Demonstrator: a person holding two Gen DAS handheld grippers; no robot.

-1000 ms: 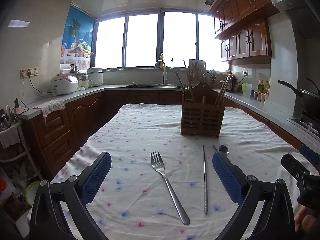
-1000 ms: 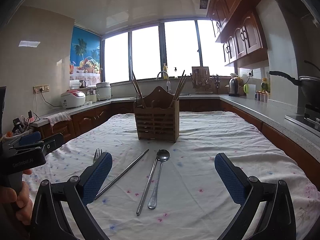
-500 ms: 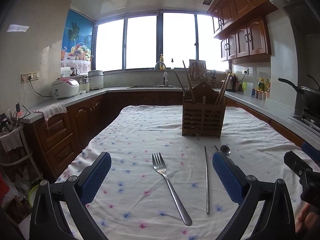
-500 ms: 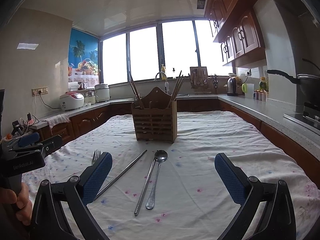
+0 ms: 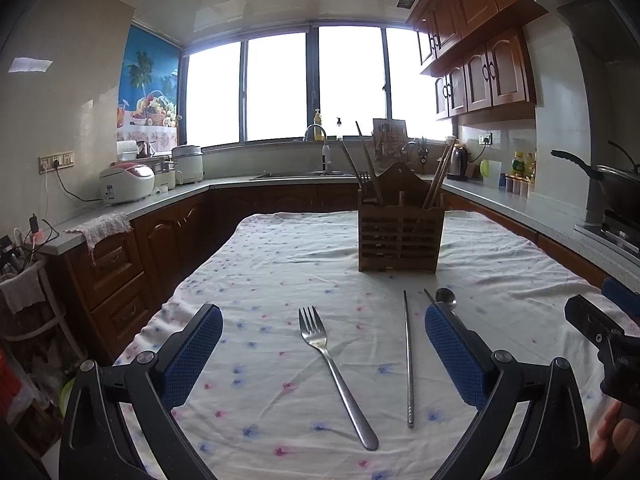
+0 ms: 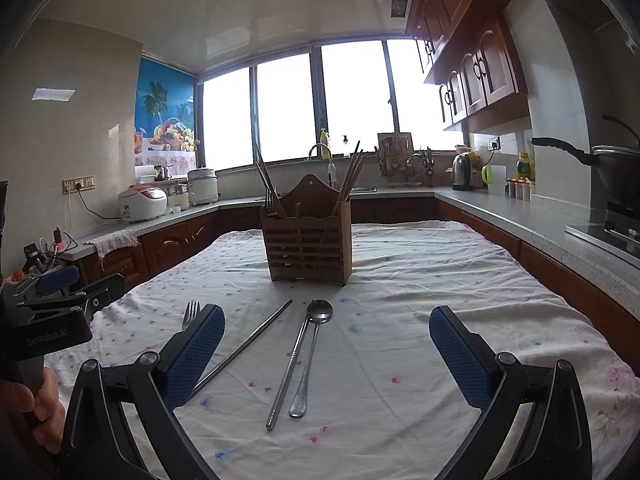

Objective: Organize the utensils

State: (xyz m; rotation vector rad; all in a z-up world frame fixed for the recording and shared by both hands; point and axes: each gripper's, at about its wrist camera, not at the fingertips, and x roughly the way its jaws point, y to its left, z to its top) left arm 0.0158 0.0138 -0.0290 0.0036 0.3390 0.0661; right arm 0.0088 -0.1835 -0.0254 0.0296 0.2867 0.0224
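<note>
A wooden utensil holder [image 5: 401, 236] [image 6: 308, 244] stands mid-table with wooden chopsticks and a fork in it. On the cloth lie a steel fork [image 5: 334, 368] [image 6: 191, 314], two steel chopsticks [image 5: 408, 356] [image 6: 248, 342] [image 6: 289, 364] and a steel spoon [image 6: 312, 350] [image 5: 445, 298]. My left gripper [image 5: 322, 354] is open and empty, above the fork. My right gripper [image 6: 326, 354] is open and empty, above the spoon and one chopstick.
The table has a white flowered cloth [image 6: 440, 280]. Counters run around the room, with rice cookers [image 5: 126, 182] at left, a sink [image 5: 320, 152] at the back, a kettle [image 6: 462, 172] and a wok [image 6: 612, 168] on the stove at right.
Both grippers have tilted and shifted slightly, so the table items sit a little lower in view. The utensils have not moved. Both grippers stay open.
</note>
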